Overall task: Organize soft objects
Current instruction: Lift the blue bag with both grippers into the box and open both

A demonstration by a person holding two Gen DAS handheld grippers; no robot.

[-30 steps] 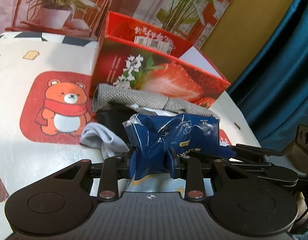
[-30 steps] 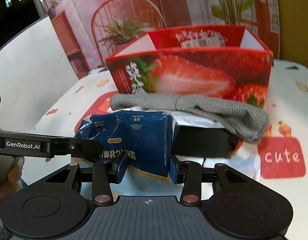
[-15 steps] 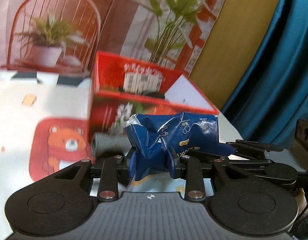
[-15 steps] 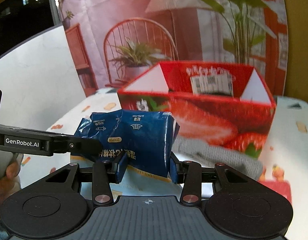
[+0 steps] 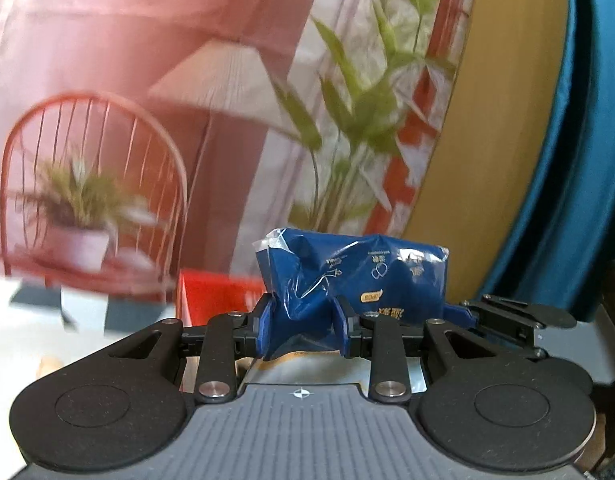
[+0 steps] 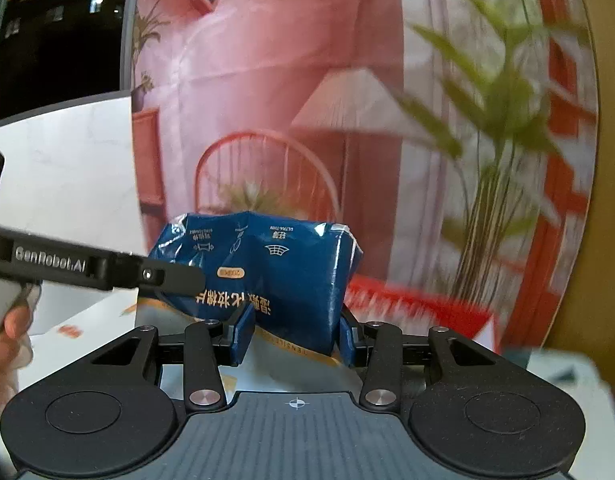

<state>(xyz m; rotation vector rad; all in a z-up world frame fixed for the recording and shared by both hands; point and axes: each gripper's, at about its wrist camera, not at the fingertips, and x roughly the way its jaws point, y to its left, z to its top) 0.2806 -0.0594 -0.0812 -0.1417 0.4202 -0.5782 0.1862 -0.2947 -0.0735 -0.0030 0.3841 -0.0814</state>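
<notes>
Both grippers clamp one soft blue plastic pack. In the left wrist view we see the left gripper at lower centre, its blue fingertips pinching the pack at its crumpled left end. The pack's body stretches toward the right of the frame, where the other gripper's black linkage reaches in.

In the right wrist view the right gripper sits at lower centre, fingers squeezed onto the pack's lower right part. Printed text on it reads upside down. The left gripper crosses in from the left edge as a black bar marked "GenRobot.AI", meeting the pack's left side. A bare hand shows at the lower left edge.

The pack sits mid-frame in both views, in front of a printed backdrop of chair, lamp and plants. A red box edge, blurred, shows low right of the pack; in the left view the box lies just left of it.
</notes>
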